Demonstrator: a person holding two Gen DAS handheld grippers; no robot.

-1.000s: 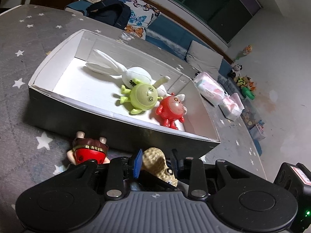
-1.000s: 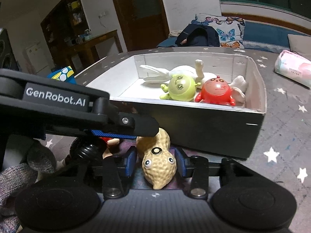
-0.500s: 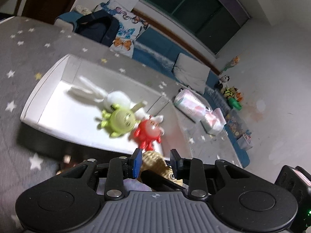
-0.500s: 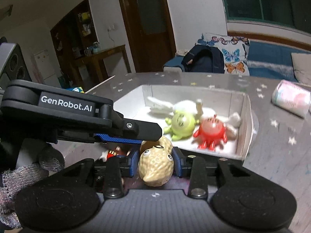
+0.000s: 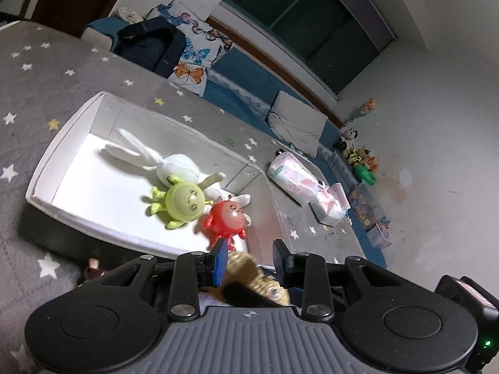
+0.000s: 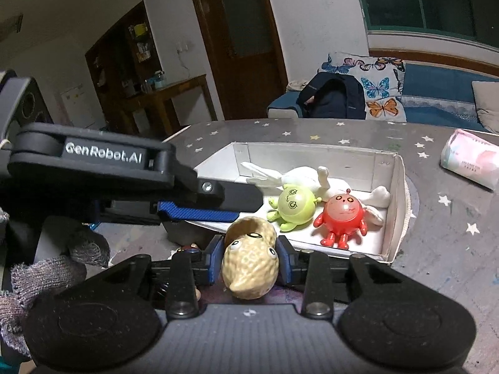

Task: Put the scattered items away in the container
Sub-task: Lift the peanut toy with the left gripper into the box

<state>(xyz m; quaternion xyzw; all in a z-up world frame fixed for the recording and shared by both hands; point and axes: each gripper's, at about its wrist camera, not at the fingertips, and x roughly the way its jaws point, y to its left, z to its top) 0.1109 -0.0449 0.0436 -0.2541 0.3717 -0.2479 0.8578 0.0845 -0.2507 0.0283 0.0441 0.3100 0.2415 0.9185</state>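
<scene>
**Peanut toy clamped at the box's near wall**

On the side of the left gripper (image 6: 199,208), seen from the right wrist camera, white lettering reads "GenRobot.AI". The pink-and-white tissue pack (image 6: 471,162) on the star-printed grey cloth (image 6: 443,224) carries small print too fine to read.

The right gripper (image 6: 249,260) is clamped on the peanut toy (image 6: 249,265), its blue pads pressing the toy's two sides; the toy's eyes face the camera, and it sits raised just in front of the near wall of the box (image 6: 396,187). The left gripper (image 5: 249,258) reaches across beside it, its blue-padded fingers spread apart with nothing gripped between them; the peanut toy (image 5: 246,268) shows partly through that gap, crossed by a dark finger of the other tool.

Inside the white-lined box (image 5: 62,143) lie a white plush rabbit (image 5: 174,165), a green round figure (image 5: 184,201) resting against it, and a red round figure (image 5: 229,218) just beside the green one, near the right end wall.

Outside the box, on the cloth by its near wall, a small brown-topped figure (image 5: 93,271) is partly hidden behind the left gripper's body. A second tissue pack (image 5: 330,202) lies beyond the first. A grey knitted glove (image 6: 46,277) shows at the lower left of the right wrist view. Farther back are a butterfly-print cushion (image 6: 377,90), a dark backpack (image 6: 330,99), a wooden door (image 6: 240,31) and a row of small toys (image 5: 358,155) against the wall.
</scene>
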